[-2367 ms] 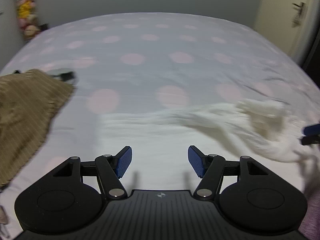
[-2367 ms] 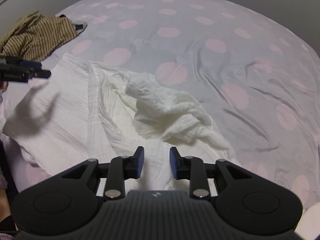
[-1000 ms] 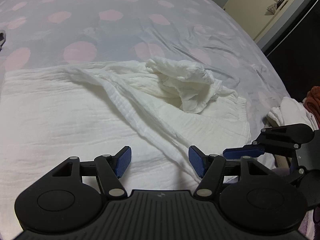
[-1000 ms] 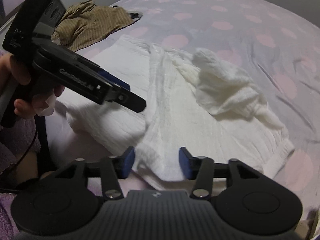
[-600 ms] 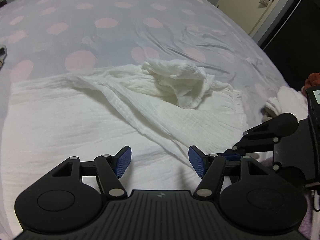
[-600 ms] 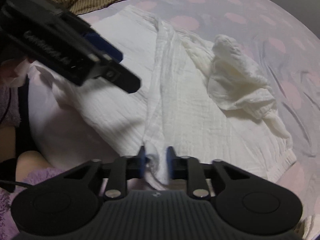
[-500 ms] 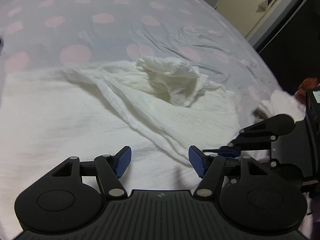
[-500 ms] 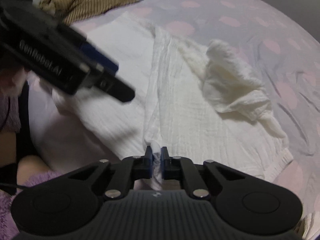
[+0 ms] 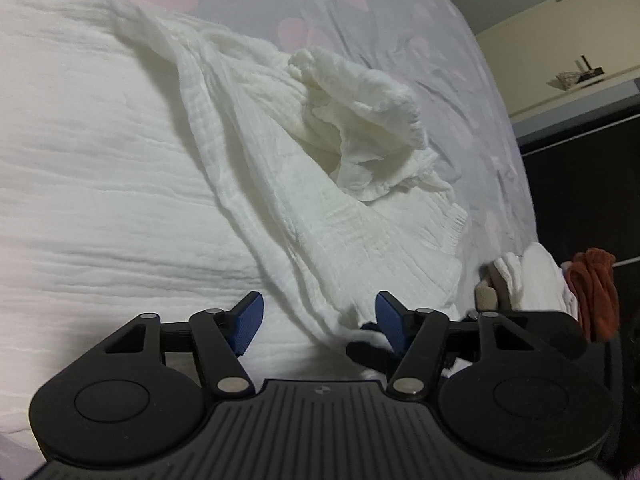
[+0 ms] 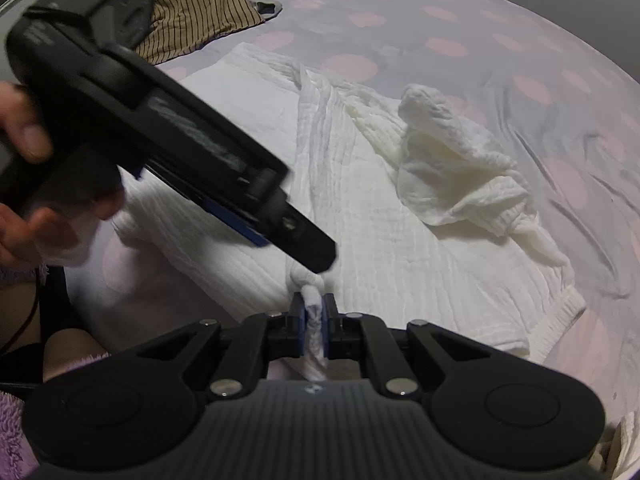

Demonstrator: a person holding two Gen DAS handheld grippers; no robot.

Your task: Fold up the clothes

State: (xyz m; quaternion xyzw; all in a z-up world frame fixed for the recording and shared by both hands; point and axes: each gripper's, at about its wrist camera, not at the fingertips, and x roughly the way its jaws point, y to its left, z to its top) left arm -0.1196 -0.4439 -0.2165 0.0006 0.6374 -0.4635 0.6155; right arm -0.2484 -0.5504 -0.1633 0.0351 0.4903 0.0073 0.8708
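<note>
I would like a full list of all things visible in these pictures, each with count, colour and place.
white garment: one, white, spread on the bed, crumpled at its far side
striped garment: one, brown with dark stripes, far corner of the bed
bedsheet: one, grey-lilac with pink dots, under everything
folded white cloths: a small pile, white, beside the bed's edge
rust cloth: one, rust red, next to that pile
left gripper: black with blue pads, jaws have just been closing, above the white garment
right gripper: black, shut on the garment's near edge
hand: one, holding the left gripper

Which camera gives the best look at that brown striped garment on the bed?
The right wrist view: the brown striped garment lies crumpled at the far edge of the bed, partly hidden behind the left gripper. The left wrist view does not show it.
</note>
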